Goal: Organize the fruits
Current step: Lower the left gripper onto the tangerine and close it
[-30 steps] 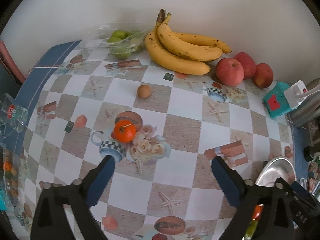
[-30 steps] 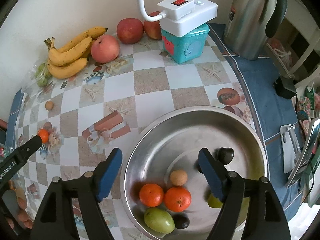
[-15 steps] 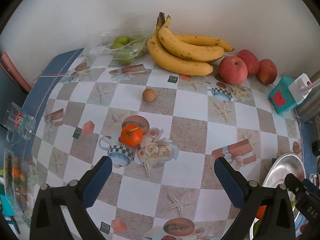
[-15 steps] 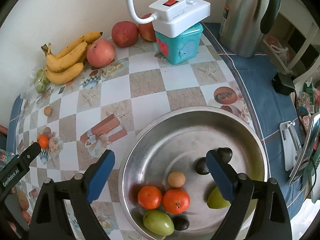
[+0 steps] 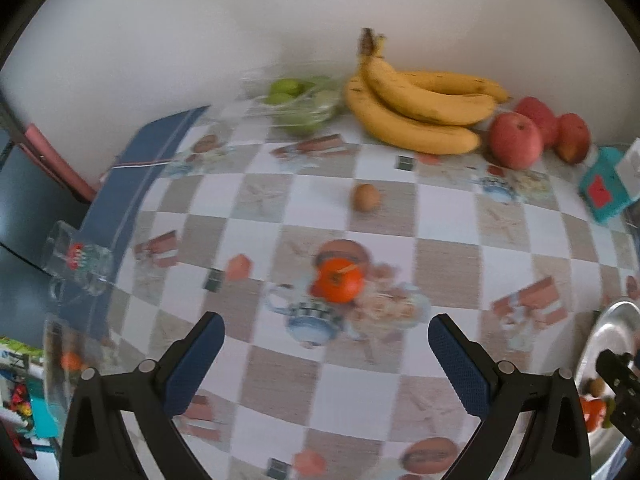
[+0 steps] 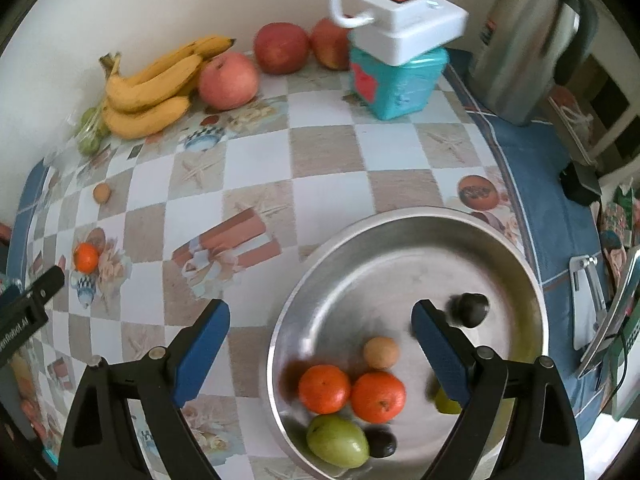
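Two hand-held tools work above a desk covered in a checked, picture-printed cloth. The left tool [image 5: 326,326] hangs with its blue fingers spread wide and nothing between them, pointed at a small orange tangerine [image 5: 338,284] lying alone on the cloth just ahead of the fingertips. The step in hand appears to be collecting this loose fruit for the round steel bowl [image 6: 320,280]. The next move likely calls for lowering the fingers either side of the tangerine, then closing gently so it does not roll away.

The right tool [image 6: 320,320] is also spread and empty, poised over the bowl's near rim. Only its view shows the bowl's contents: two orange tangerines [image 6: 352,390], a green pear-shaped fruit [image 6: 336,440], a small tan round fruit [image 6: 381,353] and some dark fruits. It also shows a steel kettle [image 6: 528,48] and a teal box [image 6: 396,80].

The left view shows better a second small tan fruit [image 5: 365,197], yellow bananas [image 5: 420,108], red apples [image 5: 516,140] and bagged green fruits [image 5: 300,100] along the wall.
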`<state>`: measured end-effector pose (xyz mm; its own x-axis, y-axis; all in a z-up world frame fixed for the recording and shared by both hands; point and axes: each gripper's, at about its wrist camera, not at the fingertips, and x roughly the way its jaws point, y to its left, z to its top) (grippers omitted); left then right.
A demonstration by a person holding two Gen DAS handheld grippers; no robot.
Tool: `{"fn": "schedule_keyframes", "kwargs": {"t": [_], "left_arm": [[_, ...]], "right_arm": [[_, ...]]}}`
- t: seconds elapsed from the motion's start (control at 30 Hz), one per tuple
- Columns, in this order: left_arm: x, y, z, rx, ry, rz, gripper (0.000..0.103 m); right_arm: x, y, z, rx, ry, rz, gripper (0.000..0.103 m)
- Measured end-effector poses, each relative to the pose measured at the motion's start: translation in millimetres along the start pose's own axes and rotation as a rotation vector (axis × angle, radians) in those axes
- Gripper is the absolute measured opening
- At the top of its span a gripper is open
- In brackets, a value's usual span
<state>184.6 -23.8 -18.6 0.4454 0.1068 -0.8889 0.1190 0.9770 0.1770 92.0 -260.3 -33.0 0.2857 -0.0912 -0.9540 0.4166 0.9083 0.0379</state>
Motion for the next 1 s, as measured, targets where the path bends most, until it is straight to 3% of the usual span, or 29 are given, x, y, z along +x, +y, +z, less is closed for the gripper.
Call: {"fn": "schedule_keyframes", "kwargs": {"t": [0.17, 0.43, 0.67, 1.0], "left_arm": [[6.3, 29.9, 0.6, -0.038, 0.009, 0.060, 0.103], [9.9, 69.8, 1.1, -0.113, 0.017, 0.071, 0.103], [16.1, 90.5, 1.7, -0.173, 0.025, 0.039, 0.103], [39.6, 81.4, 4.9, -0.186, 0.053, -0.069, 0.103]], "right_arm": [[2.3, 27.0, -4.7, -0.072, 0.006, 0.003, 0.093], [4.9, 68.0, -11.3, -0.144, 0.010, 0.054, 0.093], [10.8, 91.5, -13.1, -0.174, 0.021, 0.076, 0.093], [31.3, 105.9, -10.9, -0.172, 0.054, 0.081, 0.093]]}}
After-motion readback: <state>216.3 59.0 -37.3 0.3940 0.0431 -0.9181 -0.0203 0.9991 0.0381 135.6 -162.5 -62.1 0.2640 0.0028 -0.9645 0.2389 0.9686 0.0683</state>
